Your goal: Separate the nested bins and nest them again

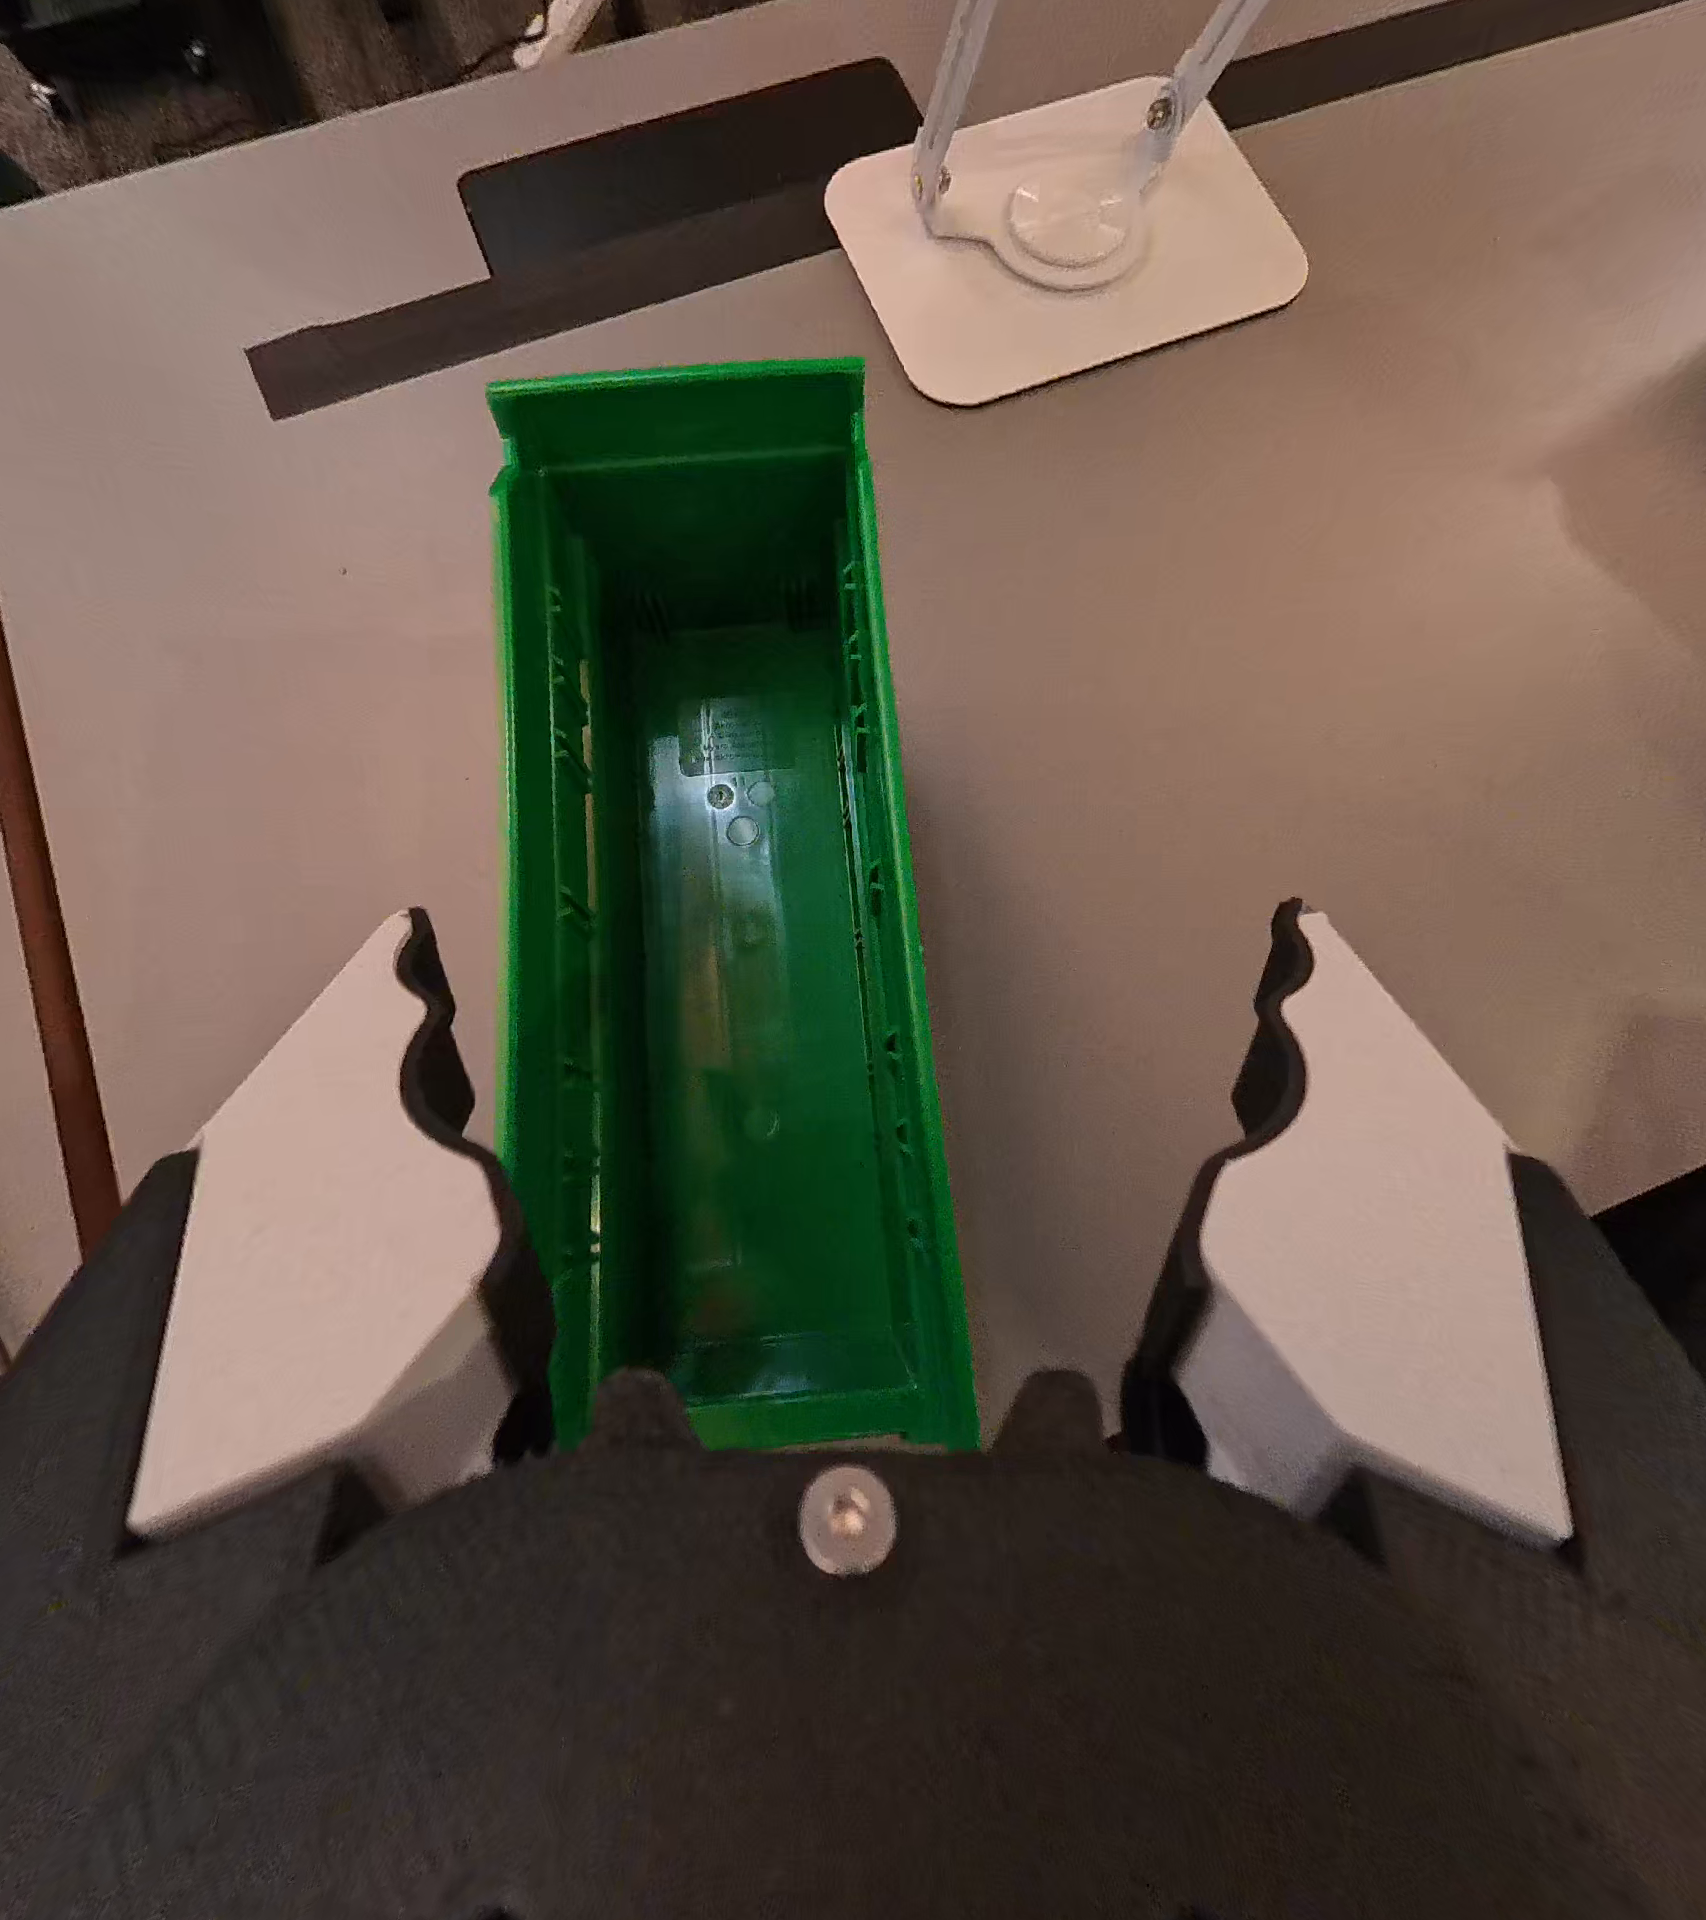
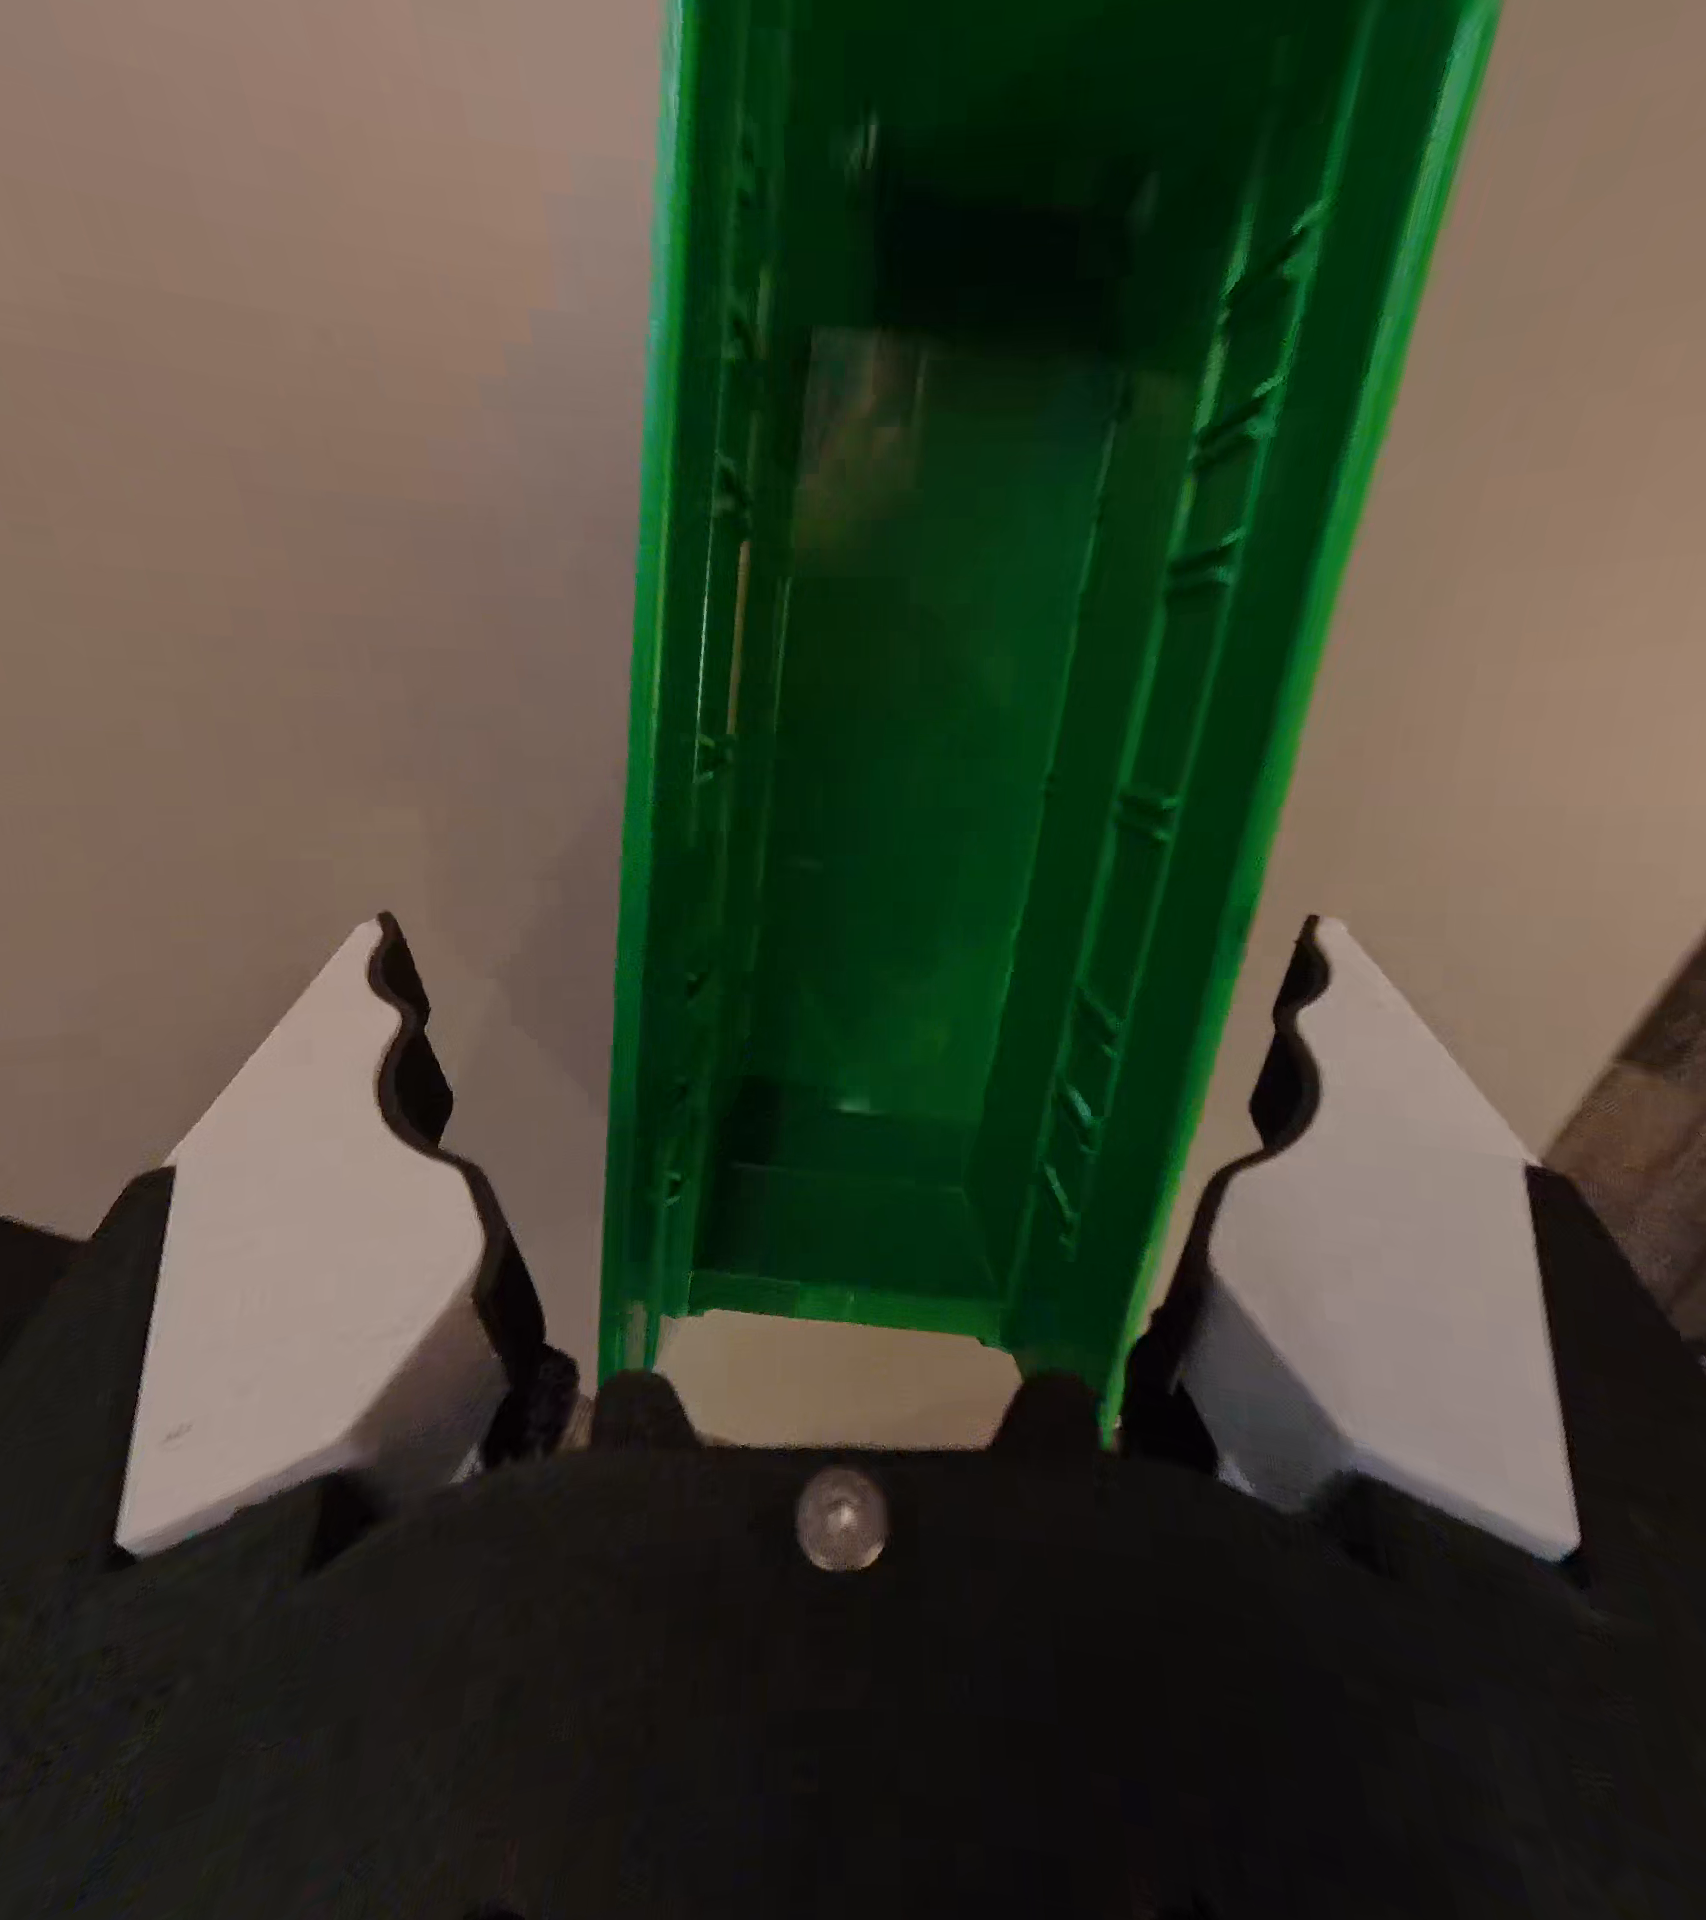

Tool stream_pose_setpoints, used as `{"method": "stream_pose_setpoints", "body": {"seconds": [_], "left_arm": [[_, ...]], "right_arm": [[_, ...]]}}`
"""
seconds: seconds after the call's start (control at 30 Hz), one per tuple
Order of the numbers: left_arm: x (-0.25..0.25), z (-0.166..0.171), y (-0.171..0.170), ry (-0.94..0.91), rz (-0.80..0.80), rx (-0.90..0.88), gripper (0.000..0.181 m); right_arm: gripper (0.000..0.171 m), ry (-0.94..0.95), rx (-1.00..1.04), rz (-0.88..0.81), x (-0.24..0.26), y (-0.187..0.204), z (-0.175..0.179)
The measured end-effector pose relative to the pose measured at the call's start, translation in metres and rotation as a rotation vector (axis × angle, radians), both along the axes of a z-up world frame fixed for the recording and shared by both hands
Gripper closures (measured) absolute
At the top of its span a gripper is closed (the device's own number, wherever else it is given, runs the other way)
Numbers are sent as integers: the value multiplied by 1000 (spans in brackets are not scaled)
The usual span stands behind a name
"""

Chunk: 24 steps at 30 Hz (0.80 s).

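Two green plastic bins are shown, one in each wrist view. In the left wrist view, a long narrow green bin (image 1: 724, 935) is seen standing open side up on the grey desk (image 1: 205, 675), its length running from 6 o'clock toward 12 o'clock. A label is stuck to its floor and slotted ribs line its inner side walls. The left gripper (image 1: 859, 925) is held above the near end of this bin with its jaws spread wide; nothing is clamped between them. The left finger (image 1: 329, 1195) is seen just beside the bin's left wall, while the right finger (image 1: 1368, 1195) is set apart from the right wall, with bare desk between. A brown edge strip of the desk is visible at 9 o'clock. A dark strip (image 1: 620, 239) lies on the desk at 11 o'clock, beyond the bin's far end. A white lamp base (image 1: 1067, 260) with two white arms stands at 1 o'clock, near the bin's far right corner.

In the right wrist view, a second green bin (image 2: 932, 727) is seen, its length running from 6 o'clock up past the frame's top edge at 12 o'clock. It is blurred. Its near end lies between the fingers of the right gripper (image 2: 849, 935), whose jaws are also spread wide and closed on nothing. Whether this bin rests on the desk (image 2: 257, 520) cannot be told. A patch of floor (image 2: 1680, 1039) is visible at 3 o'clock.
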<state>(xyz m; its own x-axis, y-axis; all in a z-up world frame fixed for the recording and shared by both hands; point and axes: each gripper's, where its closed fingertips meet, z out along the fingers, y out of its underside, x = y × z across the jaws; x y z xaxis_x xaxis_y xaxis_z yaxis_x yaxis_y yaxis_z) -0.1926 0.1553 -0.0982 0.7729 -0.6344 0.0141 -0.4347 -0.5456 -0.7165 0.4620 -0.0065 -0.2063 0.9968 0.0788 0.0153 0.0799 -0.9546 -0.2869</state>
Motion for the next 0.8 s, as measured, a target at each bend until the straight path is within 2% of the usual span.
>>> {"method": "stream_pose_setpoints", "body": {"seconds": [0.13,0.23,0.53,0.7,0.8], "left_arm": [[2,-1,-3,-13,-11,-16,34],[2,0,-5,-4,-16,-14,35],[19,13,-13,-54,-53,-5,40],[77,39,-42,-220,-123,-21,41],[136,29,-75,-257,-253,-92,44]], "right_arm": [[15,7,-114,13,5,-8,-32],[28,37,-108,19,1,-6,-29],[32,194,-65,93,-66,4,-19],[25,349,-49,130,-136,11,-10],[22,456,-53,185,-185,12,-2]]}}
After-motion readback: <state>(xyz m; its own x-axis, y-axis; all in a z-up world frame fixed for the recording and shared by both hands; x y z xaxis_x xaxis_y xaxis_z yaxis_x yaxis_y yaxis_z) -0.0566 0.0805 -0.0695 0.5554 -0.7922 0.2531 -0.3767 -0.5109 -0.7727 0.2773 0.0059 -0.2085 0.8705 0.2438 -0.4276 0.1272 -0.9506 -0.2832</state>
